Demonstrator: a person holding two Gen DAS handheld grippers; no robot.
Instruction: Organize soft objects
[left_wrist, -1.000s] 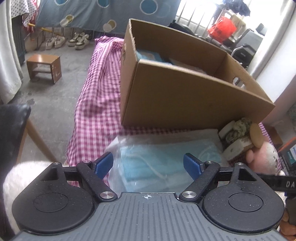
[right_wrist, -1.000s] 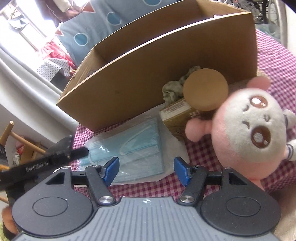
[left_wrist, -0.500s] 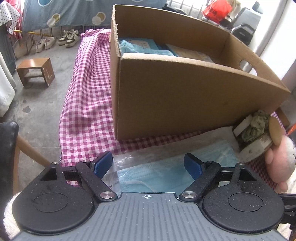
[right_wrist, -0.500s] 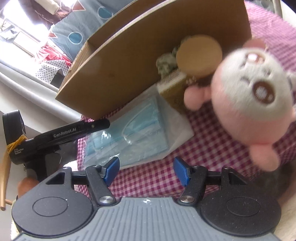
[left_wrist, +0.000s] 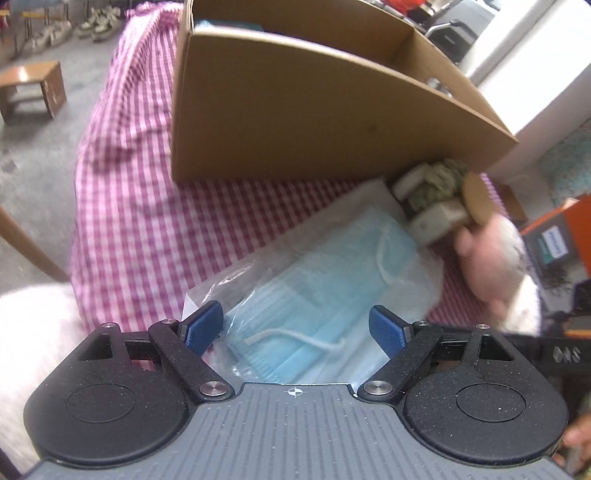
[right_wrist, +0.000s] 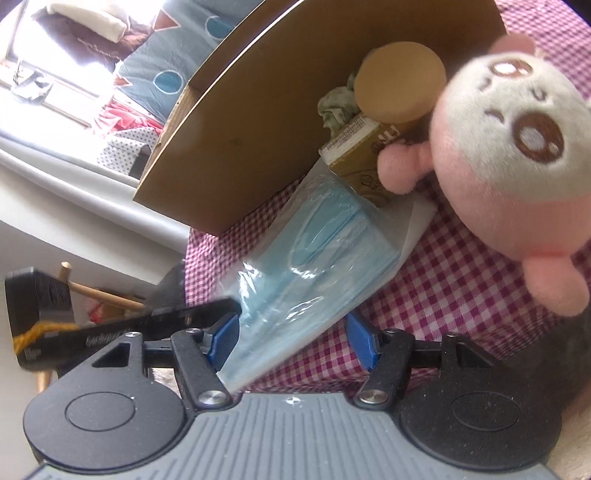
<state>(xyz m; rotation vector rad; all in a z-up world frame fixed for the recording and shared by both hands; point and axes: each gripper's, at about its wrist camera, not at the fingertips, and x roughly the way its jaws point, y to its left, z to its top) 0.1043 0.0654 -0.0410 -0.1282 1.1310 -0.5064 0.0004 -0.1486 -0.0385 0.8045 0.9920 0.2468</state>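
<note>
A clear plastic pack of blue face masks (left_wrist: 325, 291) lies on the pink checked cloth (left_wrist: 122, 206) in front of a cardboard box (left_wrist: 295, 110). My left gripper (left_wrist: 295, 328) is open, its blue pads on either side of the pack's near end. My right gripper (right_wrist: 291, 339) is open too, with the pack (right_wrist: 314, 266) reaching between its pads. A pink and white plush toy (right_wrist: 509, 129) lies at the right, beside a tan round sponge (right_wrist: 400, 81) and a gold carton (right_wrist: 365, 158). The plush toy (left_wrist: 495, 254) also shows in the left view.
The cardboard box (right_wrist: 295, 103) stands open-topped behind the pack, with blue items inside at its far left corner (left_wrist: 221, 24). A greenish cloth (left_wrist: 439, 181) sits on the carton. A wooden stool (left_wrist: 31, 90) stands on the floor at left. The left gripper's body (right_wrist: 92, 332) shows beside my right gripper.
Both grippers have moved closer to the mask pack and dropped lower; the pack now reaches between the pads of each. Both stay open.
</note>
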